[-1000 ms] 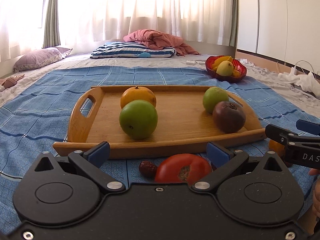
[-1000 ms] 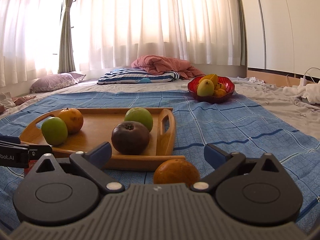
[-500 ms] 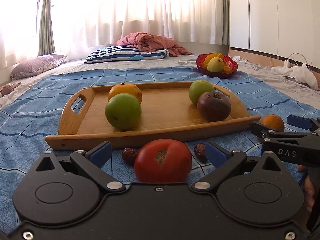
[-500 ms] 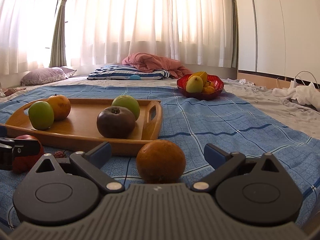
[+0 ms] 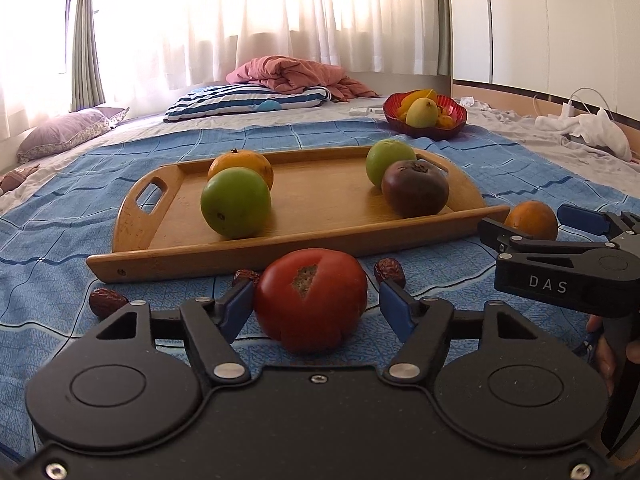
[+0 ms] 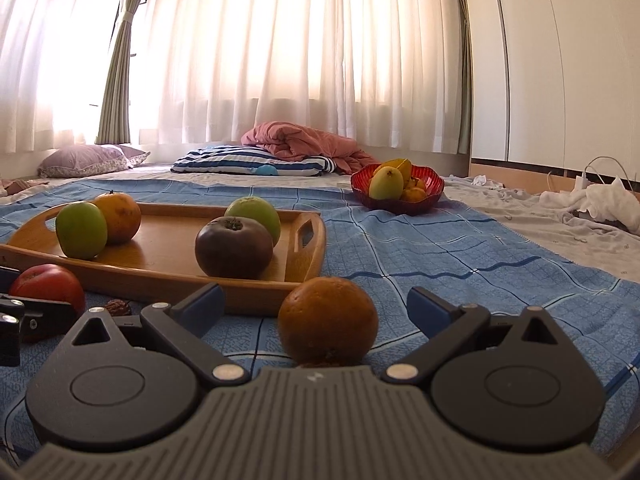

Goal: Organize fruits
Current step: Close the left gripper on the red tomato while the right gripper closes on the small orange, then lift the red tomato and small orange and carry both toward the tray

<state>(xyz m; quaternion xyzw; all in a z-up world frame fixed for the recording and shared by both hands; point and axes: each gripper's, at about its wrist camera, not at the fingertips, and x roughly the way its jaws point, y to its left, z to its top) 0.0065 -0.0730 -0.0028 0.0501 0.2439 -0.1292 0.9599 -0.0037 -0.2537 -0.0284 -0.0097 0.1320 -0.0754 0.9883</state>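
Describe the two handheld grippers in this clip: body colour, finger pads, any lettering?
The left gripper has a smooth black body with two round black discs, silver pivot pins, black linkage arms and blue finger pads. The right gripper has the same discs, linkages and blue pads, but its centre housing is ribbed grey. From the left wrist camera, its side shows white "DAS" lettering. No cables or sleeves are visible.
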